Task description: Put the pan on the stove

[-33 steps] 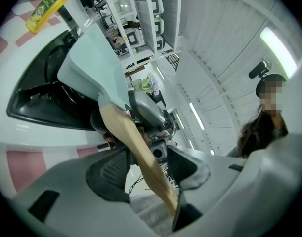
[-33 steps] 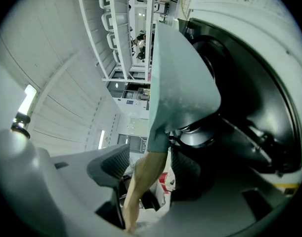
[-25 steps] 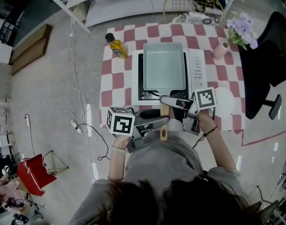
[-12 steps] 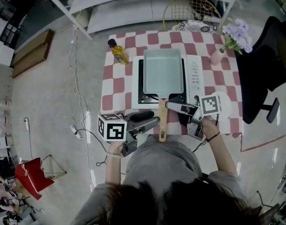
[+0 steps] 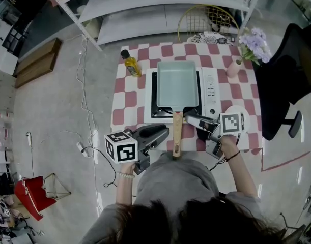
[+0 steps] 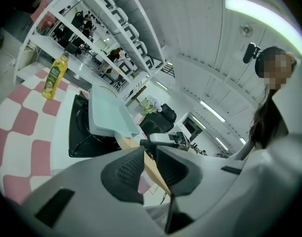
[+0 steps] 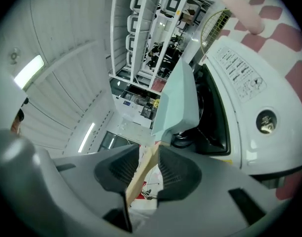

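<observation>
Pan [image 5: 177,83] is down on the stove [image 5: 212,85], flat over the burner, wooden handle [image 5: 176,136] sticking out toward us, so we'd call the placement itself done. Left gripper [image 6: 150,149] and right gripper [image 7: 150,147] sit either side of the handle, and their jaws have just been closing to a narrow gap. The handle shows through both gaps but no pad seems to press on it, so we read both as empty, with only pulling clear left.
</observation>
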A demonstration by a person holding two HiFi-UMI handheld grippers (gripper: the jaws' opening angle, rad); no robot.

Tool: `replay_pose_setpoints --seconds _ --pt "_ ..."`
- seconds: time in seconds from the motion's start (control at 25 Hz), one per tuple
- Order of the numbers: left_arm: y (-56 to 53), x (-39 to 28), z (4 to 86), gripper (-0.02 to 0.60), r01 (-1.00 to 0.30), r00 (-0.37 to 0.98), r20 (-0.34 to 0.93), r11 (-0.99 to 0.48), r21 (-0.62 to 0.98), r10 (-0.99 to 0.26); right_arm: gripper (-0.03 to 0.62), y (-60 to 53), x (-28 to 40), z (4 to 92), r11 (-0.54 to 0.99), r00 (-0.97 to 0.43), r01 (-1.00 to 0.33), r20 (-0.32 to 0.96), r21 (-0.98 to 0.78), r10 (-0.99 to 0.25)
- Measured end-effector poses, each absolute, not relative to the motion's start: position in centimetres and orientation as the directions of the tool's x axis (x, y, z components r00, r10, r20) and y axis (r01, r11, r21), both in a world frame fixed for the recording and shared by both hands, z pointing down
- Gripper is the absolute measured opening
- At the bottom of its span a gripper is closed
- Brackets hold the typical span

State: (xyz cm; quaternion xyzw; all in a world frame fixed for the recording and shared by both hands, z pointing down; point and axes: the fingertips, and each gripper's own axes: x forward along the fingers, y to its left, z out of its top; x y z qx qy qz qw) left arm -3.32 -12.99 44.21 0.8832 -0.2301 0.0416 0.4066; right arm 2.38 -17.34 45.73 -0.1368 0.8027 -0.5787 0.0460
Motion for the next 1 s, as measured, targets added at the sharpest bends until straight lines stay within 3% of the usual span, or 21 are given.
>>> replay_pose_setpoints --seconds 0.32,0.6,1.0 --pt "-13.2 -3.9 43.5 0.054 -0.515 0.853 0.291 -0.617 0.595 -0.433 0.062 -17.6 3.9 45.4 0.325 -0.931 -0.249 0.133 -0.912 -0.339" --pt "-13.7 -4.4 42.4 0.034 -0.558 0.826 0.276 -0.640 0.529 -0.492 0.038 -17.7 5.0 44.5 0.338 -0.908 -0.285 0.140 -0.897 -0.394" --pt "-14.0 -4.9 42.0 0.026 -0.626 0.775 0.255 -0.651 0.428 -0.578 0.023 -18.5 6.6 42.9 0.525 -0.883 -0.392 0.149 -0.756 -0.445"
